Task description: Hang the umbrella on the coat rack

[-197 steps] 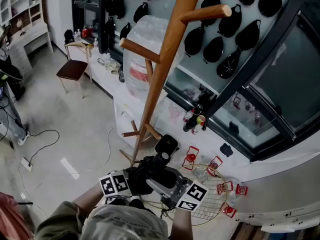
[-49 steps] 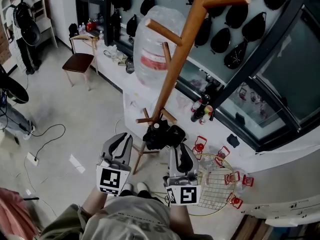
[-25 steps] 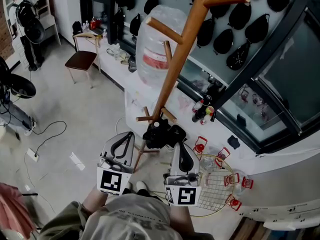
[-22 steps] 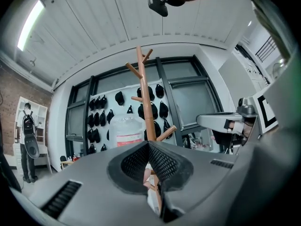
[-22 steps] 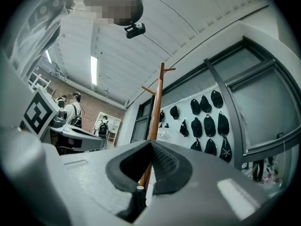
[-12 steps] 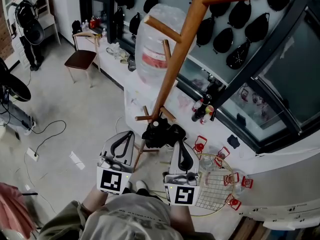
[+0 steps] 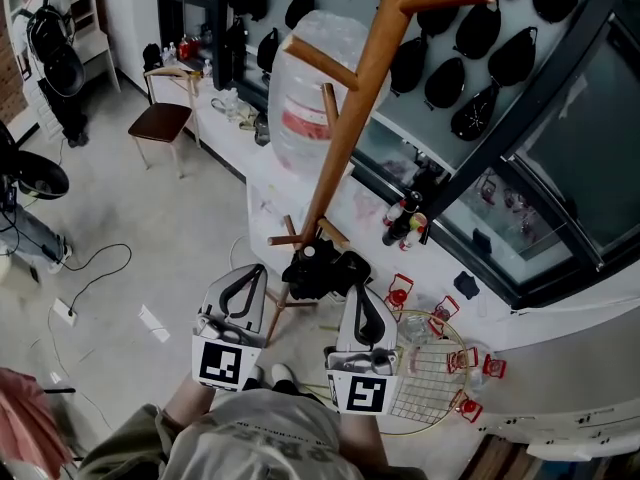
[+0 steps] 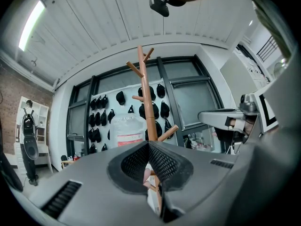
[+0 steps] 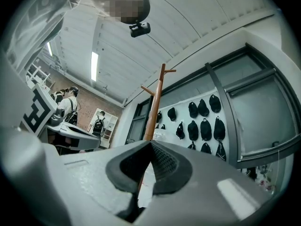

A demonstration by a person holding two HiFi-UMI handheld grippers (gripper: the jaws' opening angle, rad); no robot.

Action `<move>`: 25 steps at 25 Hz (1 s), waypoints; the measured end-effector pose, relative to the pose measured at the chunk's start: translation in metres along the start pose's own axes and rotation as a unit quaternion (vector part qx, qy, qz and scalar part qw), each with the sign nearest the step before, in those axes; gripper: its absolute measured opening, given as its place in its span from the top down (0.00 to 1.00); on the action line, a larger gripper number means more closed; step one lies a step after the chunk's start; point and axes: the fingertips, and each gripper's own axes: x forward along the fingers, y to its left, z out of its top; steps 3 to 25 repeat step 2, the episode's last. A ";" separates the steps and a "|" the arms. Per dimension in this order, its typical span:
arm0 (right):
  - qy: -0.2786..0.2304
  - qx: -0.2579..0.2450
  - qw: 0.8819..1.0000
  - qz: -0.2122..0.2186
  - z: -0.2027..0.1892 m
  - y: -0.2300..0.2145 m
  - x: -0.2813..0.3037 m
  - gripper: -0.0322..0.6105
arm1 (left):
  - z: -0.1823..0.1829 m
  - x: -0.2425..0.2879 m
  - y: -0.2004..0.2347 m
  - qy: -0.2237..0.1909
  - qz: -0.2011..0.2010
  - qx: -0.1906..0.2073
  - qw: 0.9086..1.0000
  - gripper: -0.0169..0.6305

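— Two grippers below the coat rack (image 7: 345,128): what state?
— Left gripper (image 7: 250,272), left of the rack's foot: jaws pressed together, nothing between them. Umbrella (image 7: 322,268): black, folded, at the rack's foot among its low pegs (image 7: 283,239), just ahead of both grippers. Right gripper (image 7: 358,294), right of the foot: jaws likewise together, empty.
— Does the umbrella hang?
— Cannot be told.

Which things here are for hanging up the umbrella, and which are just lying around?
For the job: coat rack, black umbrella, left tool, right tool.
Just lying about: big water bottle, chair, round wire grille, caps on the wall.
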 end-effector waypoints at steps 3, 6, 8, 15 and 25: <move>0.001 0.000 1.000 0.000 -0.001 0.000 0.001 0.95 | -0.001 0.000 0.001 0.003 0.001 -0.001 1.000 0.96; 0.001 0.000 1.000 0.000 -0.001 0.000 0.001 0.95 | -0.001 0.000 0.001 0.003 0.001 -0.001 1.000 0.96; 0.001 0.000 1.000 0.000 -0.001 0.000 0.001 0.95 | -0.001 0.000 0.001 0.003 0.001 -0.001 1.000 0.96; 0.001 0.000 1.000 0.000 -0.001 0.000 0.001 0.95 | -0.001 0.000 0.001 0.003 0.001 -0.001 1.000 0.96; 0.001 0.000 1.000 0.000 -0.001 0.000 0.001 0.95 | -0.001 0.000 0.001 0.003 0.001 -0.001 1.000 0.96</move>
